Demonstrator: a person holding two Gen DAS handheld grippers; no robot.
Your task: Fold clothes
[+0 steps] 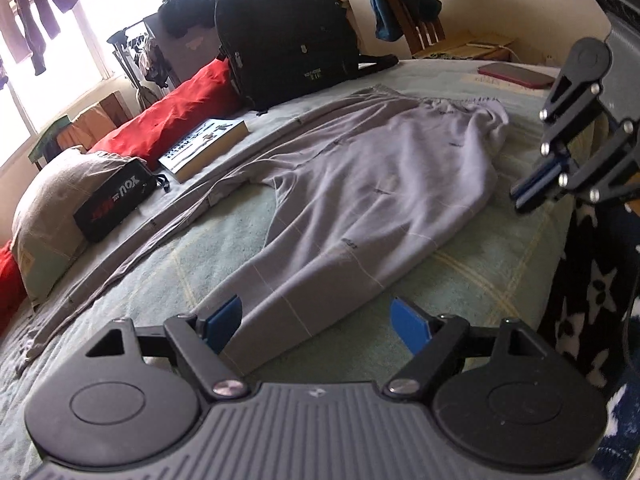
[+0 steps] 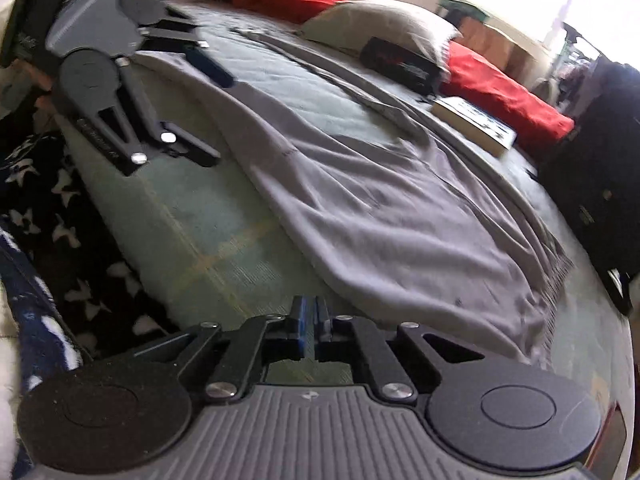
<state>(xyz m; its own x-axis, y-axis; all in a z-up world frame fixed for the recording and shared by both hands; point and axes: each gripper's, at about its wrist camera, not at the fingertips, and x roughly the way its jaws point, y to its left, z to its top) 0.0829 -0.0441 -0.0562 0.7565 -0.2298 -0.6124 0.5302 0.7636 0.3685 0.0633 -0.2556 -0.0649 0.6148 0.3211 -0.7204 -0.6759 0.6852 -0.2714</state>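
Observation:
Grey sweatpants (image 1: 360, 184) lie spread flat on the green bedspread (image 1: 480, 272), waist at the far right and both legs running left. My left gripper (image 1: 316, 326) is open at the hem of the nearer leg, which lies between its blue pads (image 1: 224, 324) untouched by the right one. My right gripper (image 1: 524, 194) hovers shut just beside the waist, apart from the cloth. In the right wrist view the sweatpants (image 2: 380, 208) stretch away, my right gripper (image 2: 310, 328) is shut with nothing in it, and the left gripper (image 2: 216, 116) stands open at the upper left.
A black backpack (image 1: 280, 36), a book (image 1: 204, 148), a red pillow (image 1: 172, 120), a black pouch (image 1: 116, 204) and a beige pillow (image 1: 48, 200) line the bed's far side. A red phone (image 1: 516, 74) lies beyond the waist. A dark star-patterned blanket (image 1: 592, 280) hangs at the near edge.

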